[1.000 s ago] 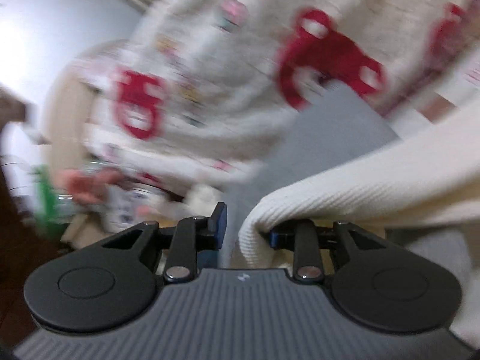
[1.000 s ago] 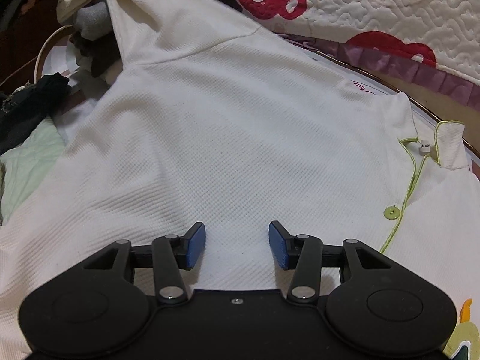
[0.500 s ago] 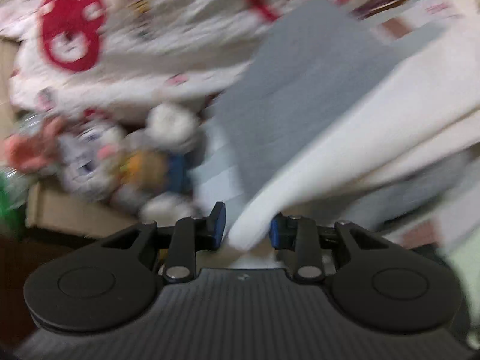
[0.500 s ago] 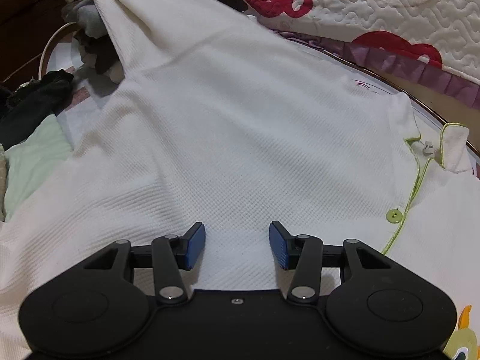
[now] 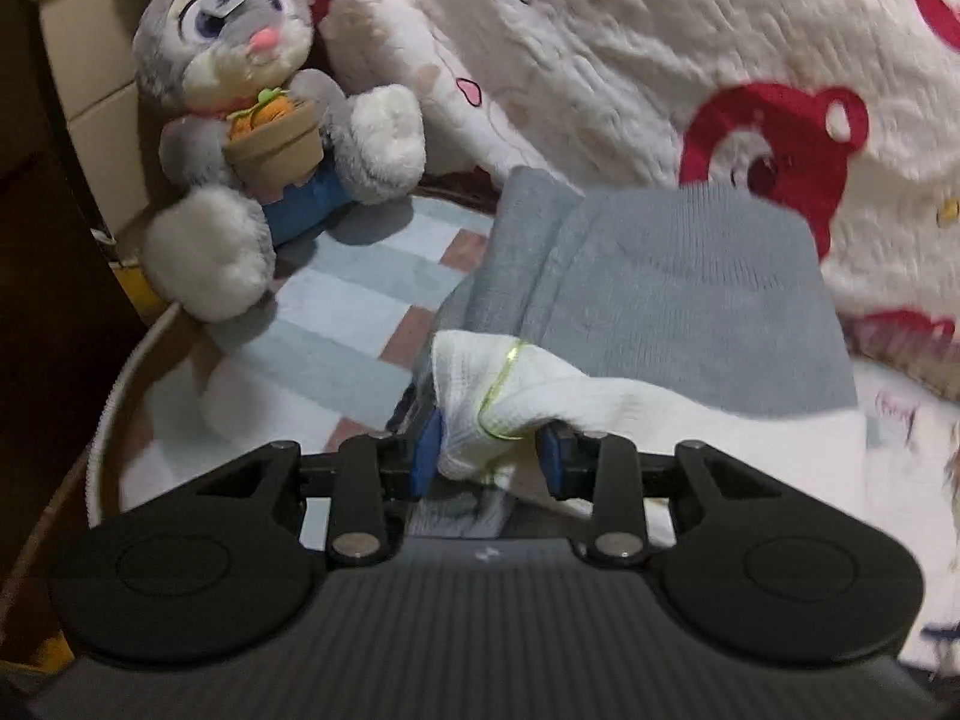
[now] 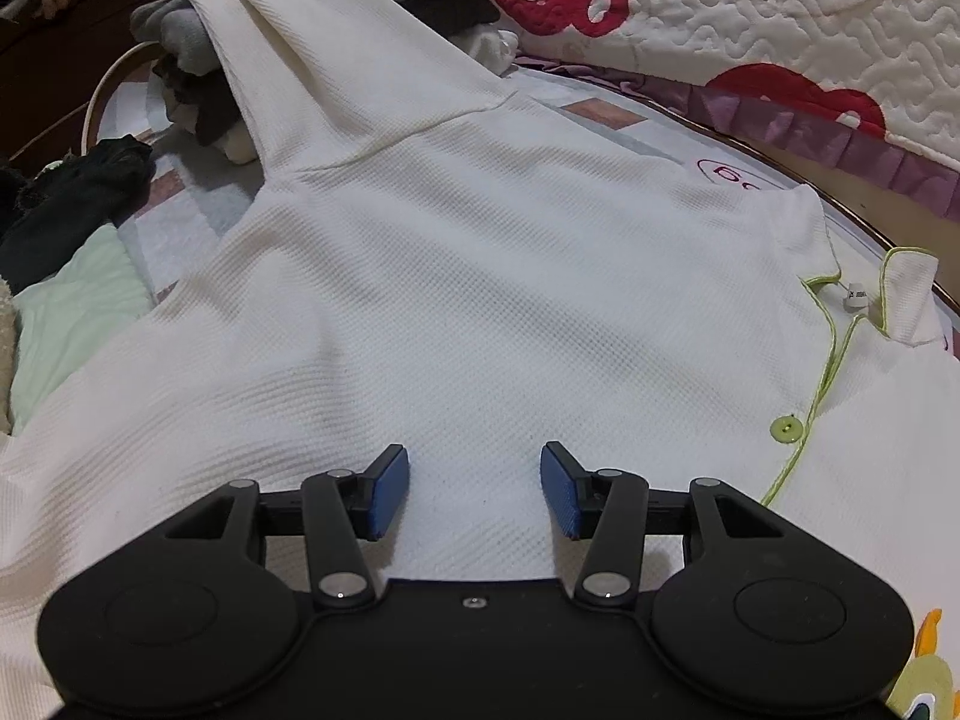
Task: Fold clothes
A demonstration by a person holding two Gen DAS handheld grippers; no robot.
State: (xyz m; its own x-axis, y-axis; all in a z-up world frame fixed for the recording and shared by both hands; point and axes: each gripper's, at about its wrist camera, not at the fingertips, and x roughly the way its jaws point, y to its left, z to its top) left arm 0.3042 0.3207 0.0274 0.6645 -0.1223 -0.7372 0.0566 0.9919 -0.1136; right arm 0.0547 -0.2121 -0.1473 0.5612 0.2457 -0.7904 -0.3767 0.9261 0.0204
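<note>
A white waffle-knit shirt [image 6: 480, 276] with green piping and a green button [image 6: 787, 428] lies spread on the bed, collar at the right. Its left sleeve is stretched up and away to the far left [image 6: 252, 18]. In the left wrist view my left gripper [image 5: 489, 459] is shut on the sleeve cuff [image 5: 492, 396], which has a thin green trim line, just above a folded grey garment [image 5: 678, 288]. My right gripper [image 6: 474, 492] is open and empty, low over the shirt's body.
A grey plush rabbit [image 5: 252, 120] sits at the left by the bed edge. A white quilt with red bears [image 5: 750, 60] lies behind. Dark and pale green clothes [image 6: 72, 252] are piled at the left of the shirt. A checked sheet [image 5: 336, 312] covers the bed.
My left gripper has swung down and left with the sleeve cuff in it, from facing the quilt to facing the rabbit and grey garment. The right gripper has stayed open over the shirt.
</note>
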